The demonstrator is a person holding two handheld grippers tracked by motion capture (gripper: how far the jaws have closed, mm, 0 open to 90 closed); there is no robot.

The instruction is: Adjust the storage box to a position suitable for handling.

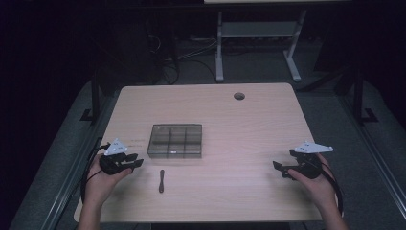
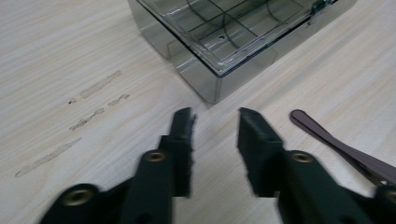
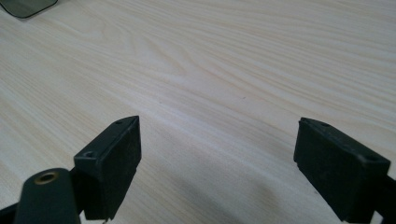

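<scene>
One smoky transparent plastic compartment box [image 1: 175,141] with a closed clear lid sits on the pale wooden table [image 1: 249,129], and it serves as the landmark here. Through the lid a grid of dividers shows, three compartments across and what looks like two rows deep; whether anything lies inside I cannot tell.

One slim dark brown spatula-like tool [image 1: 161,180] lies flat on the table just in front of the box, on the person's side, apart from the box's front wall. Its long axis runs roughly from the box toward the person, with the rounded, wider end nearer the box.

The left gripper [image 1: 133,161] hovers just beside the box's front left corner, its jaws parted with a moderate gap and nothing between them. In the left gripper view the left gripper [image 2: 215,116] points at that corner of the box [image 2: 233,37], and the tool [image 2: 336,144] lies off to the right of the fingertips [image 2: 250,123], close but not touching, angled away from the jaws' line.

The right gripper [image 1: 283,165] hangs well apart from the box, far off to its right, jaws spread wide and empty over bare wood [image 3: 219,70].

The left gripper is clearly the nearer to both box and tool. To take the tool, I judge it would have to swing toward the box's front middle and turn so its jaws straddle the thin handle across its length.

Count: one box, one tool, two grippers.
</scene>
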